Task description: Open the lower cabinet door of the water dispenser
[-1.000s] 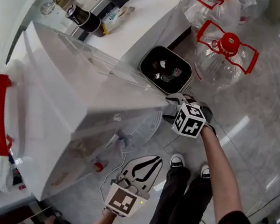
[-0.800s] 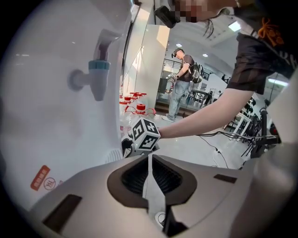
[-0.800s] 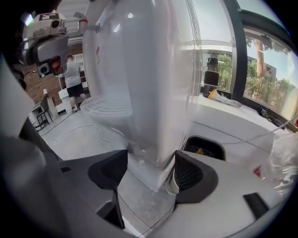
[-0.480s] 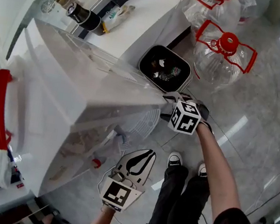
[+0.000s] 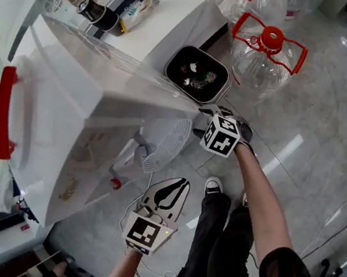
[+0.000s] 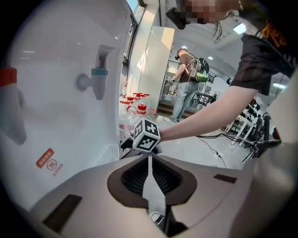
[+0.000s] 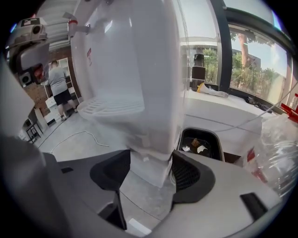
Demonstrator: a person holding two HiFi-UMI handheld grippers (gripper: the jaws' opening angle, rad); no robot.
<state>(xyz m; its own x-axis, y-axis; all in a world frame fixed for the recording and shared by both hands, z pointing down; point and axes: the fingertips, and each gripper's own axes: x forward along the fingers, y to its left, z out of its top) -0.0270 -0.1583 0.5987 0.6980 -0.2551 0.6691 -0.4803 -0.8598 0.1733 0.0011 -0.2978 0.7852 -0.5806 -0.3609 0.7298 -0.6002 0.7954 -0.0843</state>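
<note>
Glossy grey floor tiles (image 5: 318, 124) spread under a white water dispenser (image 5: 82, 101), seen steeply from above beside a white counter (image 5: 179, 13). A black waste bin (image 5: 173, 76) with scraps in it stood at the dispenser's foot, and clear bottles with red caps (image 5: 269, 58) lay just past it. On the dispenser's front were a blue tap (image 6: 98, 74) and a round drip tray (image 5: 169, 144). The right gripper (image 7: 149, 169) was held low against the machine with its jaws wide apart. The blurred corner of the lower cabinet (image 7: 151, 155), under the tray, stood in the gap between them. Whether either pad touched it could not be made out, nor whether the door had come away from its frame. The left gripper (image 6: 149, 172) hung lower and nearer the person, in front of the dispenser and apart from it. Its jaws were pressed together with nothing between them, and they pointed toward the marker cube (image 6: 146, 135) of the other gripper.
</note>
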